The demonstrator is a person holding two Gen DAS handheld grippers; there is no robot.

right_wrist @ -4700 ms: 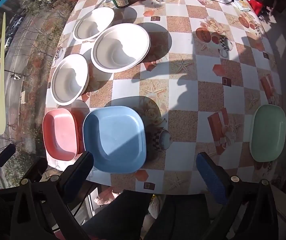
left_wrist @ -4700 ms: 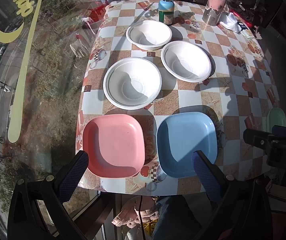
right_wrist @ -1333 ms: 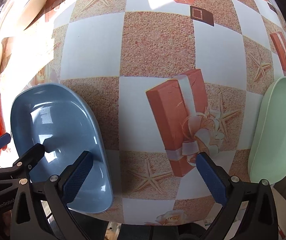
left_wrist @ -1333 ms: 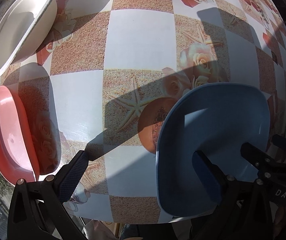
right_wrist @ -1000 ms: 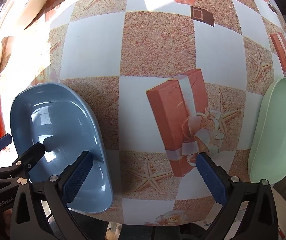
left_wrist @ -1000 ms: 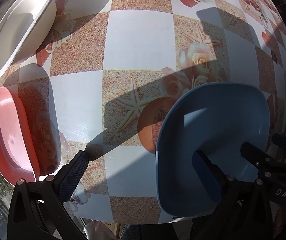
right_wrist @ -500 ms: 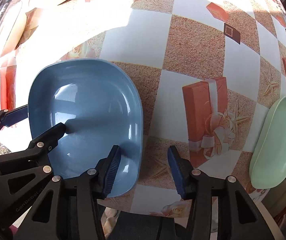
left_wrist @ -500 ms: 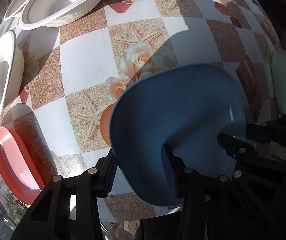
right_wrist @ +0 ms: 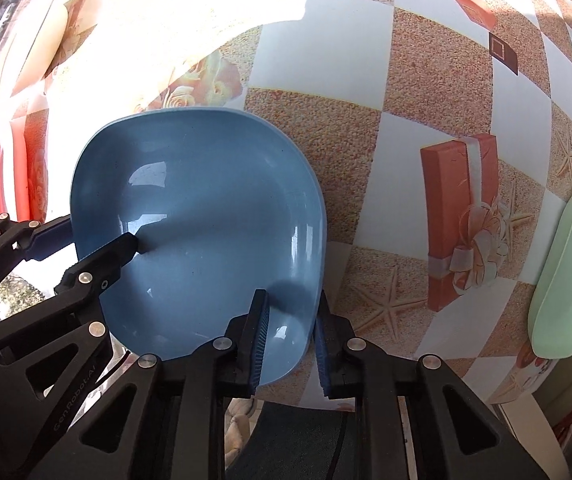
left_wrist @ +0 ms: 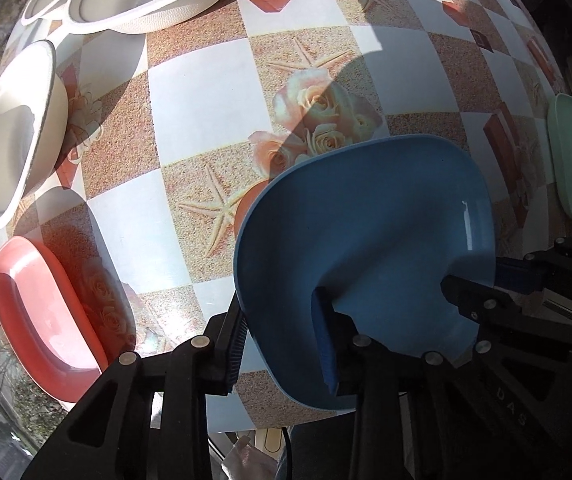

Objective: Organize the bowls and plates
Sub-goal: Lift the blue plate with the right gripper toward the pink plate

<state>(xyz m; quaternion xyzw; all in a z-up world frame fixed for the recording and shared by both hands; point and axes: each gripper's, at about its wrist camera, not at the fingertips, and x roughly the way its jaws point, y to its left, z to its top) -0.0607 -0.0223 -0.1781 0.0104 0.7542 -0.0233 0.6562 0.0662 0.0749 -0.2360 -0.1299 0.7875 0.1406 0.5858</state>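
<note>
Glossy rounded-square blue plate (right_wrist: 205, 216): left tongs (left_wrist: 281, 344), right tongs (right_wrist: 292, 338) closing on opposite rims.

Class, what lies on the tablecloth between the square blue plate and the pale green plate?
No dish: only the tablecloth's printed red gift box, between blue plate and green plate, right wrist view.

Left wrist view: close above the near edge of the checked table (left_wrist: 189, 100), aimed almost straight down along the left gripper (left_wrist: 281, 332), taking in white bowls (left_wrist: 13, 132) far left and a pink plate (left_wrist: 41, 316) near left. Right wrist view: equally close, steeply downward past the right gripper (right_wrist: 290, 344), set further right. Shared by both: the blue plate (left_wrist: 366, 232), the green plate (right_wrist: 570, 276) at right, and each other's gripper.
</note>
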